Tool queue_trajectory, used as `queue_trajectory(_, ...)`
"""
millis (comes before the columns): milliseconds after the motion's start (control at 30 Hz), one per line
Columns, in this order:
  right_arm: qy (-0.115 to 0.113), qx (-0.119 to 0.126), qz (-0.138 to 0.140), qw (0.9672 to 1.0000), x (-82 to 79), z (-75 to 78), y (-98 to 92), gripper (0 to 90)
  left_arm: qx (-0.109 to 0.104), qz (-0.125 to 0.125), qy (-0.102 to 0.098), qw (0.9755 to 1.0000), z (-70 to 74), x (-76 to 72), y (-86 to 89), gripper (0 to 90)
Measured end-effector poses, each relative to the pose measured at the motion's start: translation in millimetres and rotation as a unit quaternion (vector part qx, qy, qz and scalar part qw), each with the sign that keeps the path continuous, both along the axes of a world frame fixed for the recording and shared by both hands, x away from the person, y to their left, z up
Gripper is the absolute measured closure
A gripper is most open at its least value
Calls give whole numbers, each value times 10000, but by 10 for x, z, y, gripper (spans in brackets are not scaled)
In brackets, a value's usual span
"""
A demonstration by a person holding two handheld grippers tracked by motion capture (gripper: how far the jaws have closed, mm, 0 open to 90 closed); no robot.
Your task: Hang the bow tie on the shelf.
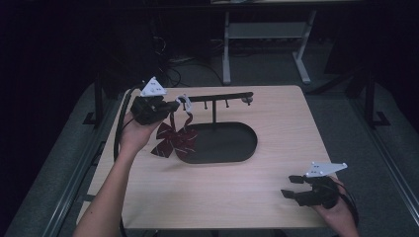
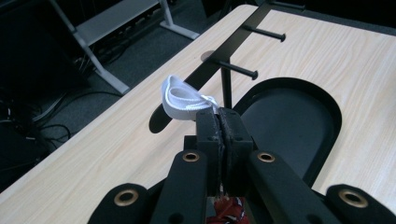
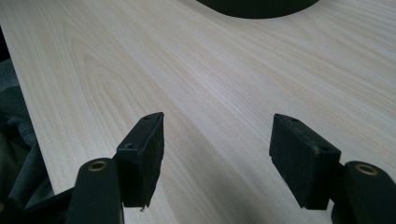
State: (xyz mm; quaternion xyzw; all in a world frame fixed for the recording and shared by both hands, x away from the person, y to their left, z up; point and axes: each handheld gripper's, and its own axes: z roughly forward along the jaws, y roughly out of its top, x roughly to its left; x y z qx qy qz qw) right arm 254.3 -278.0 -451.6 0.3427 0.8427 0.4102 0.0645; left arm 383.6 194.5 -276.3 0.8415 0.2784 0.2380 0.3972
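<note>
Left gripper (image 1: 174,105), clamped on the bow's white loop (image 2: 180,100), sits at the rack bar's (image 1: 222,97) near end; right gripper (image 1: 292,186) is open.

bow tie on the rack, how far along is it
Done: the left claw is shut on the white strap of the dark red bow tie, lifted at the end of the black rack. In hand: bringing the loop up to the bar. Left: the strap doesn't look hooked on yet. The right claw rests open over the table.
</note>
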Motion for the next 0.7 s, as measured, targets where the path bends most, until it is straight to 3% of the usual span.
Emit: queue_trajectory(700, -10, 48, -5, 10000, -3, 3, -6, 349, 120, 287, 312, 9990, -168, 174, 66, 877)
